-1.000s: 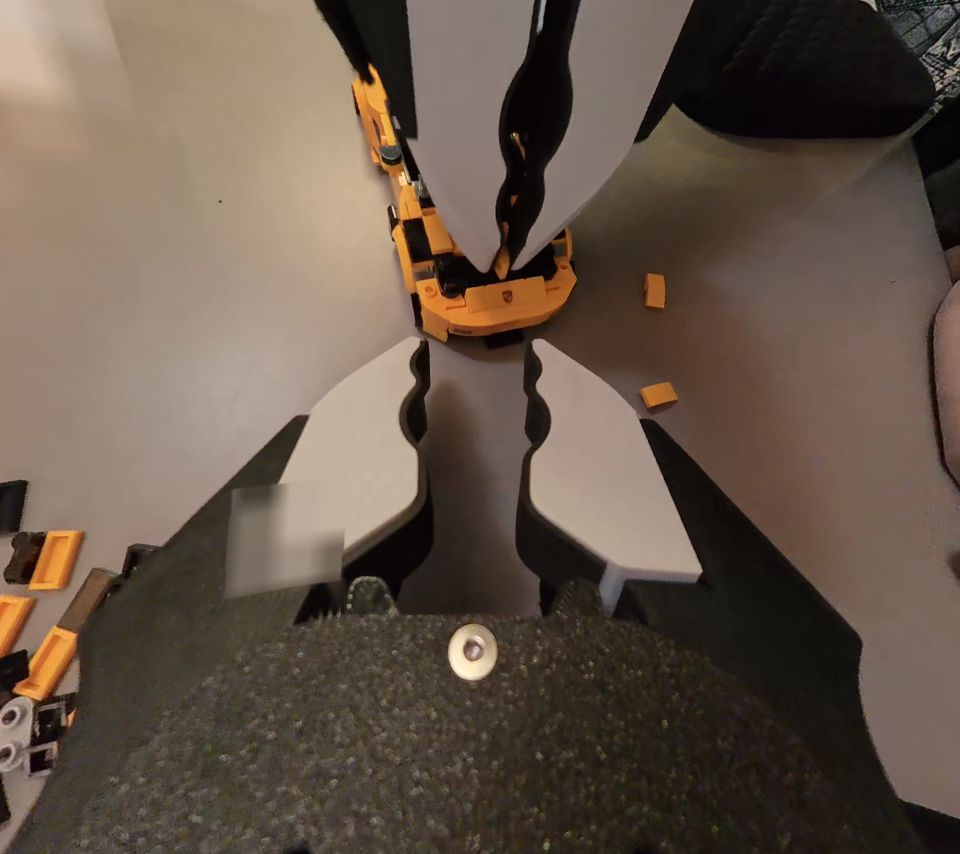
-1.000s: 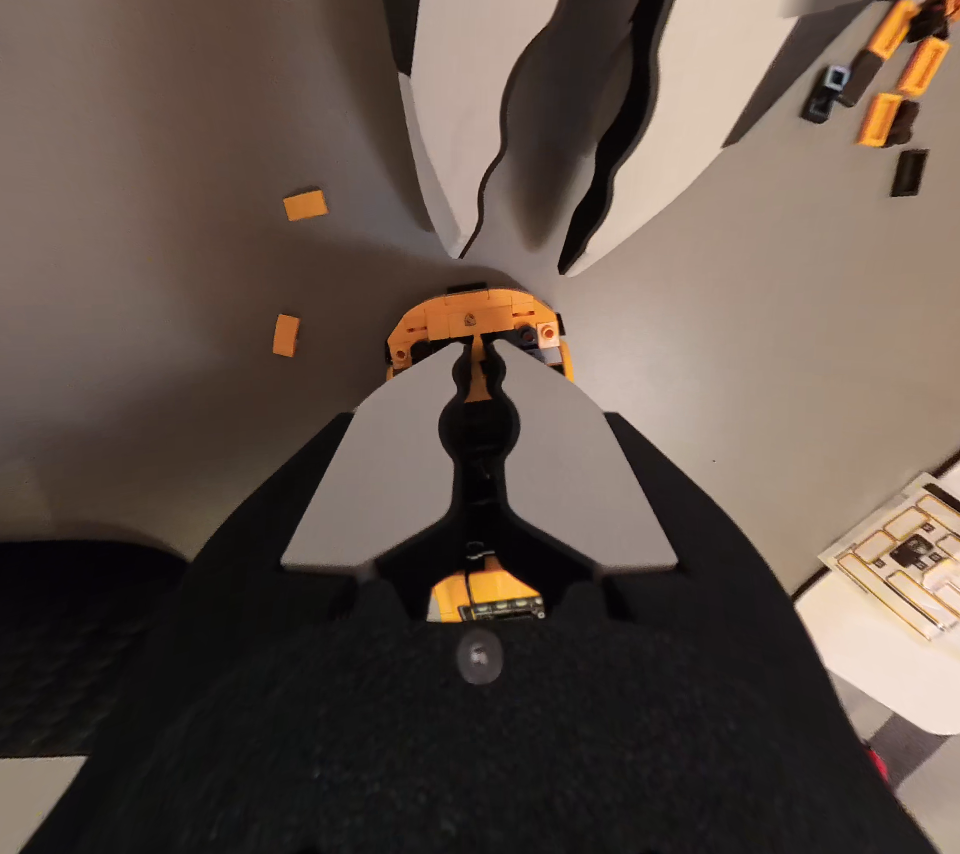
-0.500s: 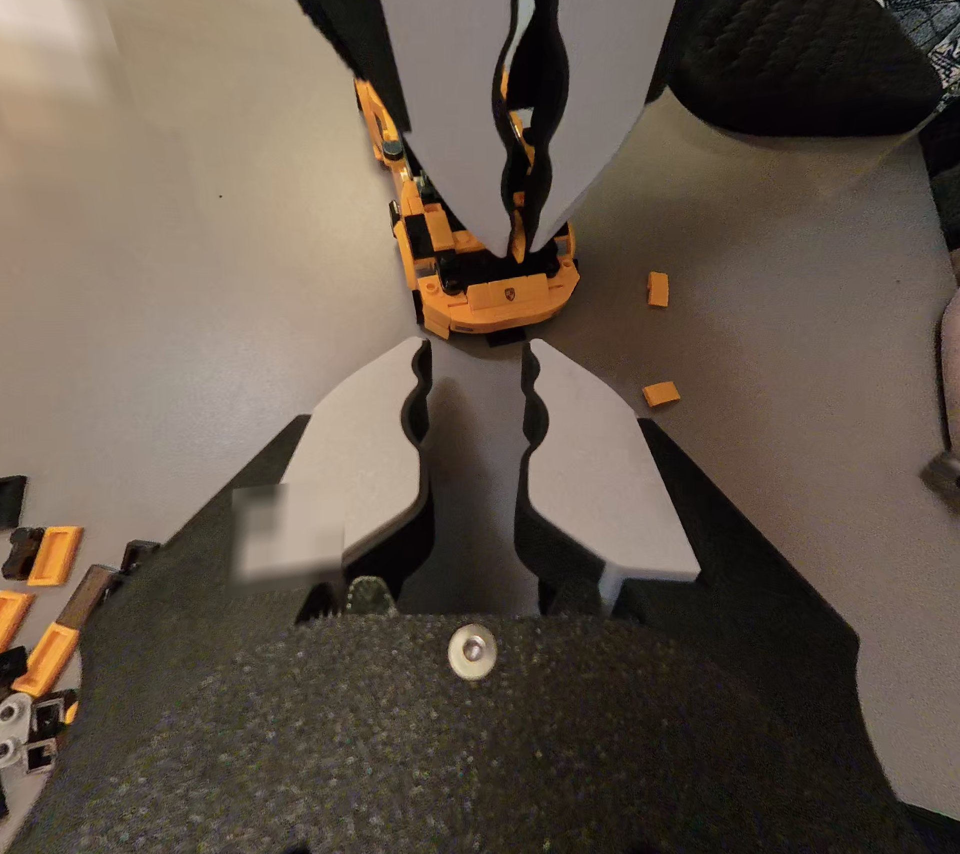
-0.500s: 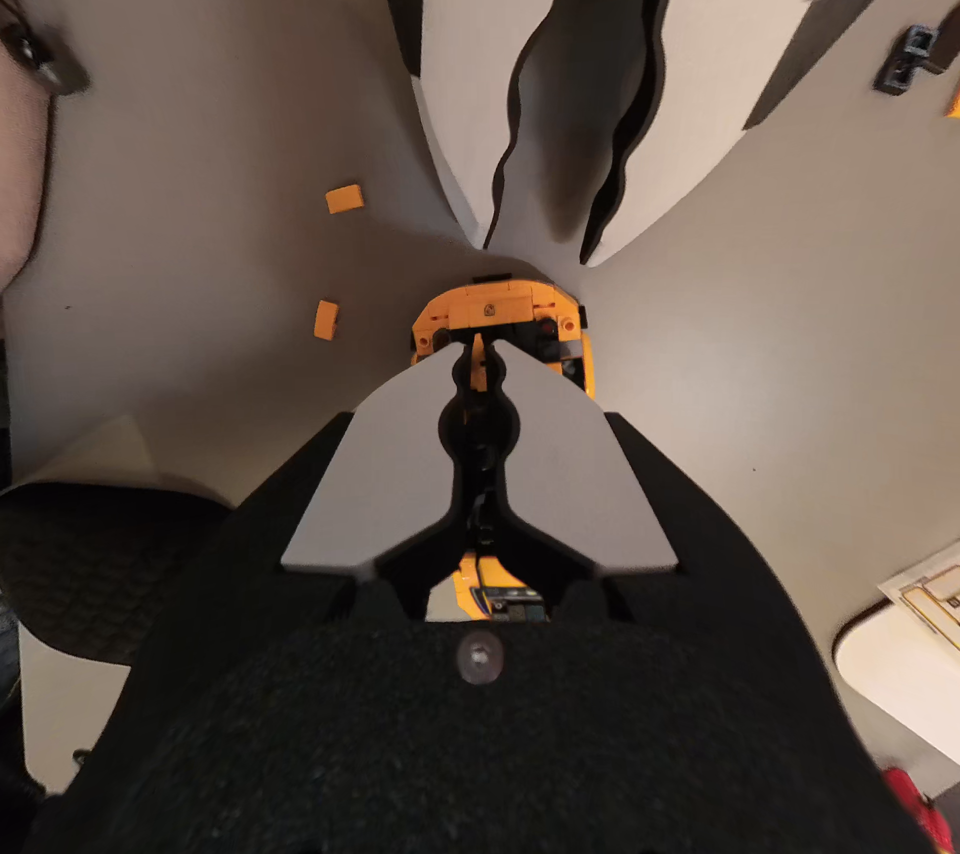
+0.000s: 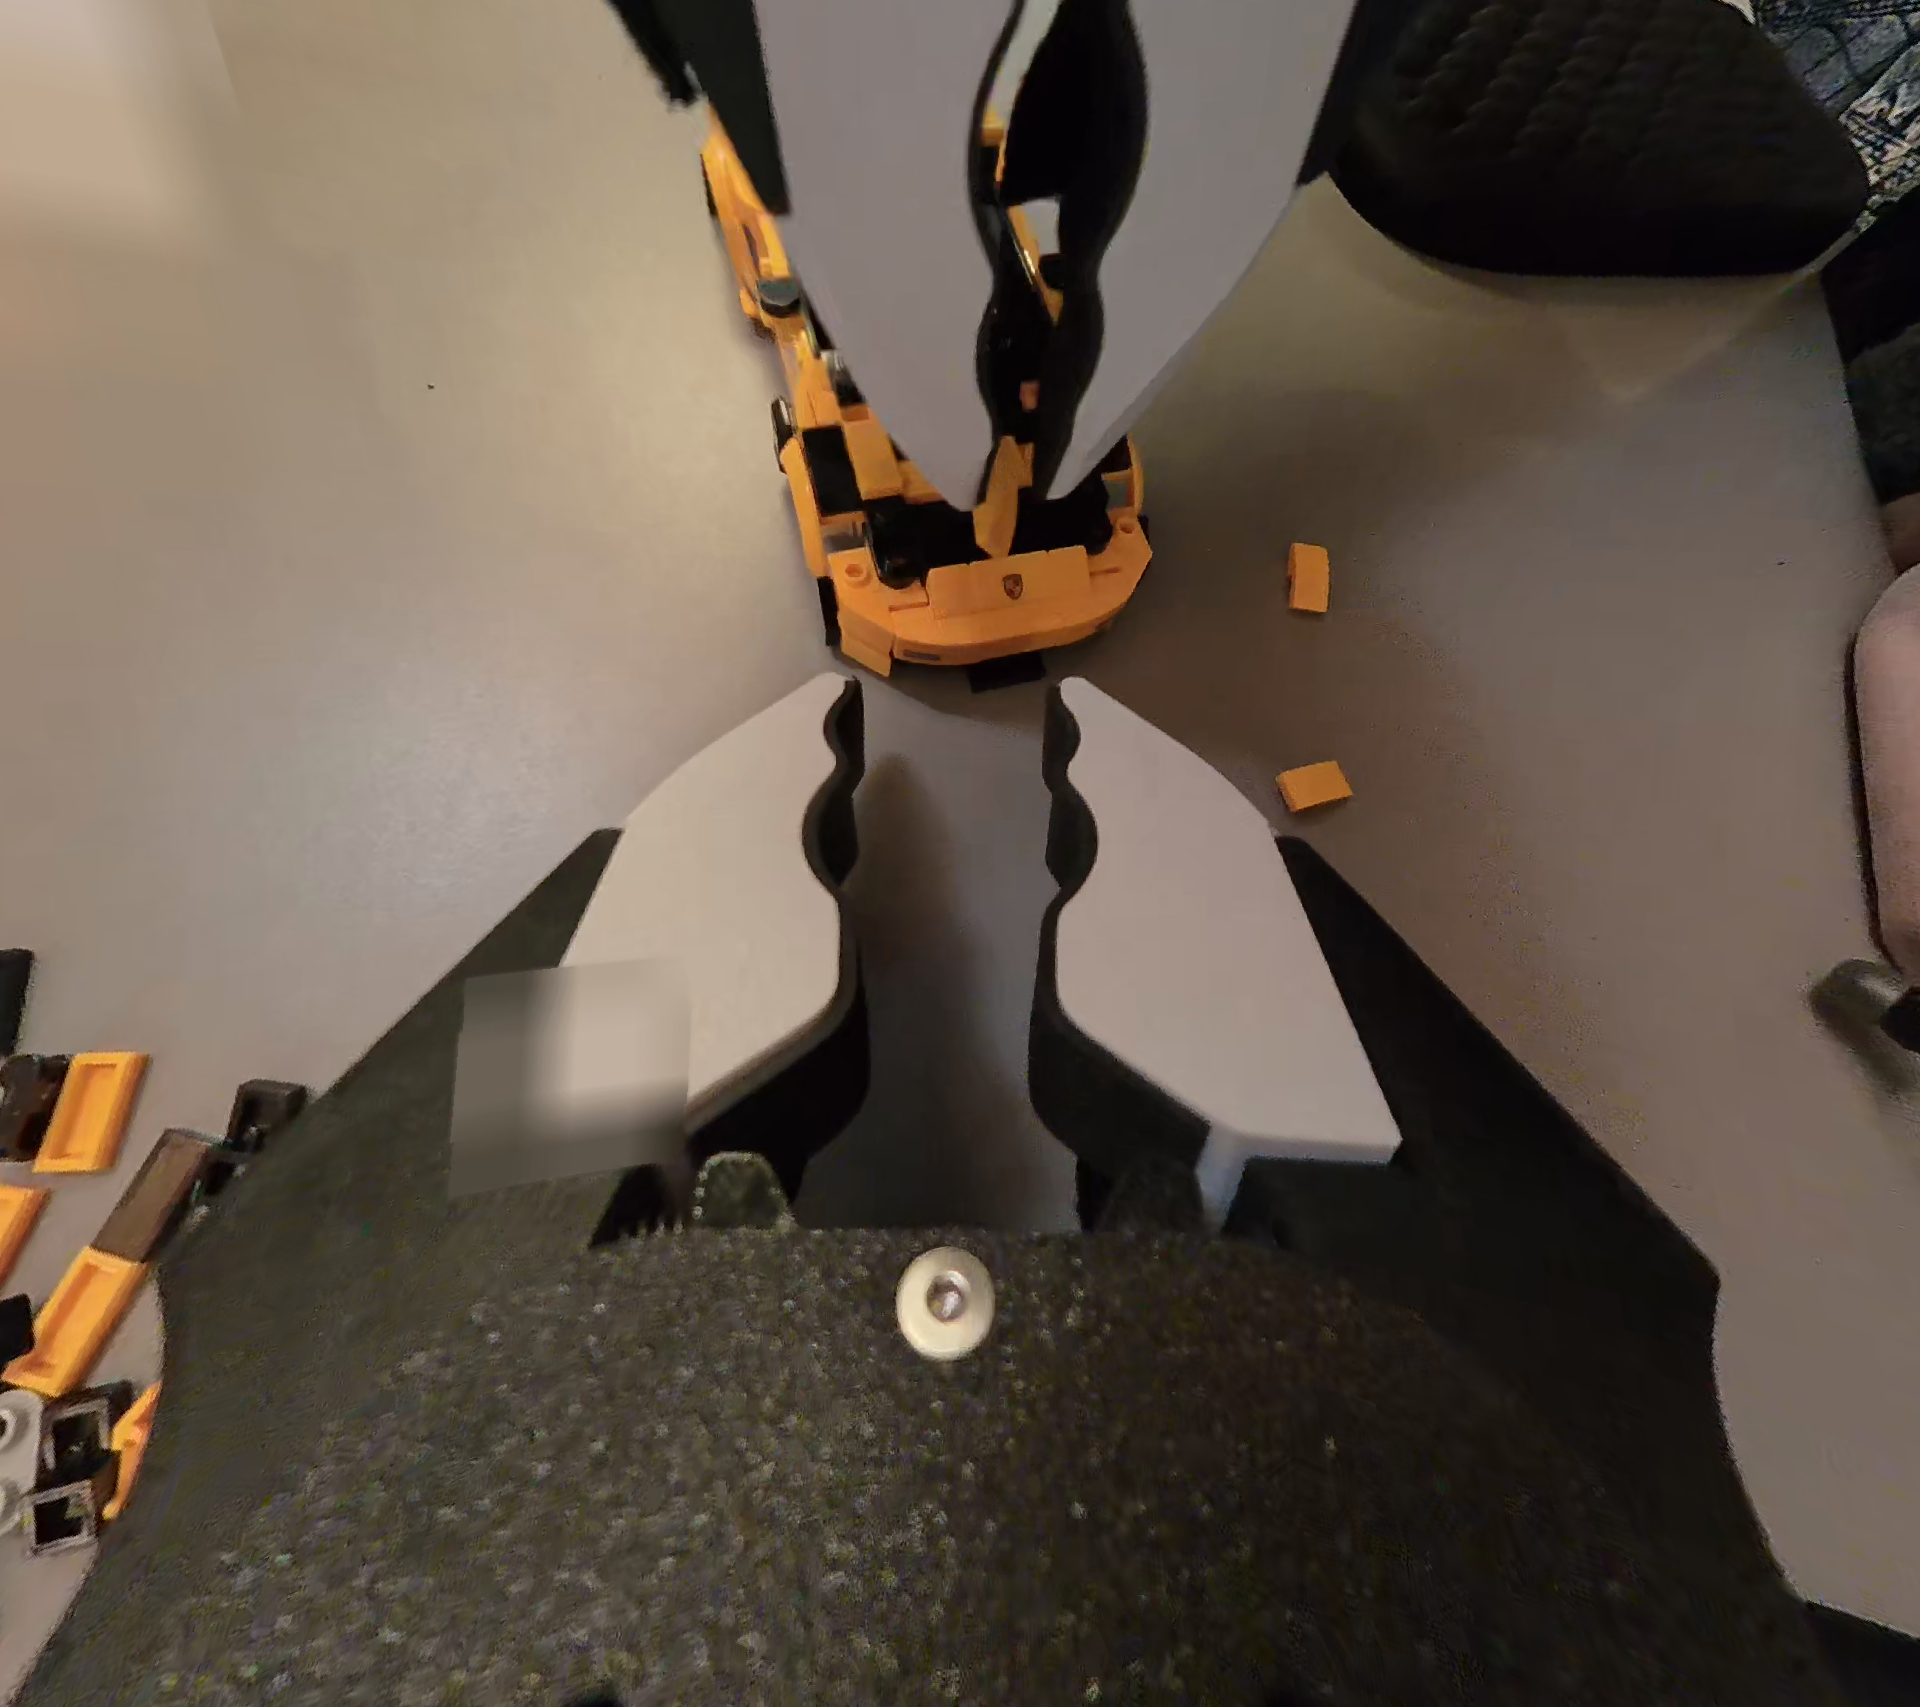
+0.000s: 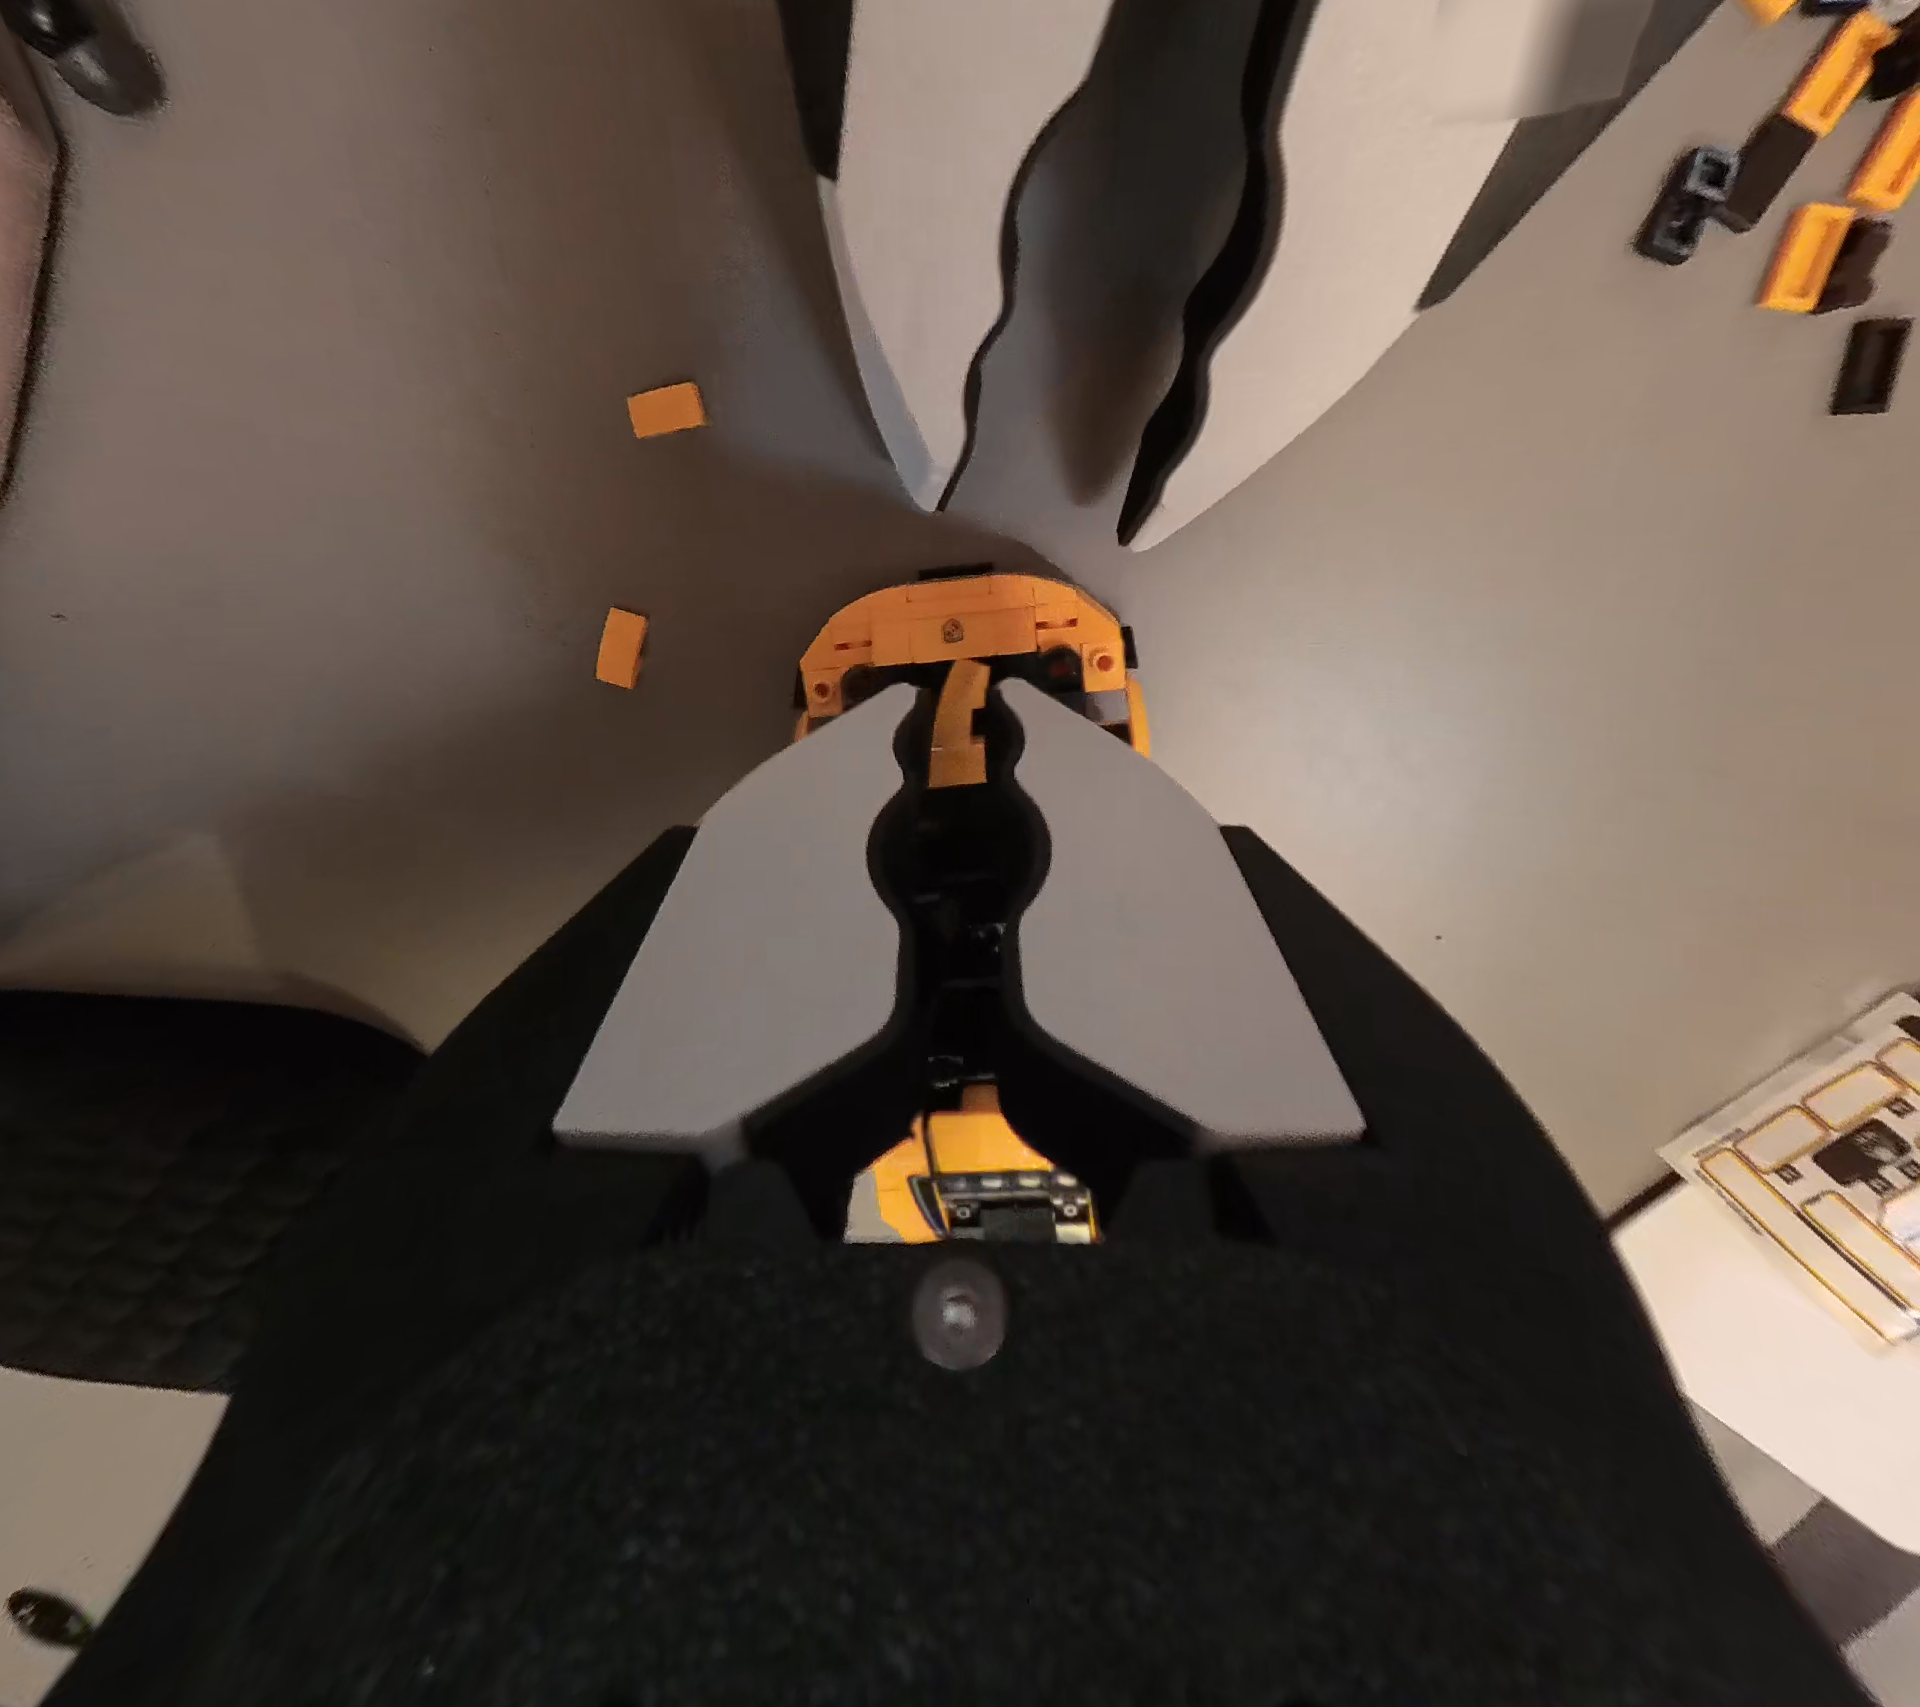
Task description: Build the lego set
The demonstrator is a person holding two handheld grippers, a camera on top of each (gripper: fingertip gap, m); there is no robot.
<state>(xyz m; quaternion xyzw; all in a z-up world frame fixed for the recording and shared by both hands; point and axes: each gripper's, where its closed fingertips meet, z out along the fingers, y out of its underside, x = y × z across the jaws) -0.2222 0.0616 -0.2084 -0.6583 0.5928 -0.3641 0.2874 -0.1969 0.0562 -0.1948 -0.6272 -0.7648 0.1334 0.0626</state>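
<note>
Loose orange and black parts (image 5: 88, 1112) lie at the table's (image 5: 364, 514) left edge. Farther right, the left gripper (image 5: 951, 701) gapes empty, its tips just short of the orange lego car's (image 5: 997, 592) nose. Over the car (hiding most of it) the right gripper (image 6: 951, 696) pinches a thin orange piece (image 6: 958, 722). Two small orange tiles (image 5: 1309, 579) lie right of the car.

Orange-and-black toy car (image 5: 966, 587), partly built, sits upright on the bench. A narrow orange piece (image 6: 958, 722) stands tilted over its hood. Two loose orange tiles (image 5: 1311, 787) lie just right.
</note>
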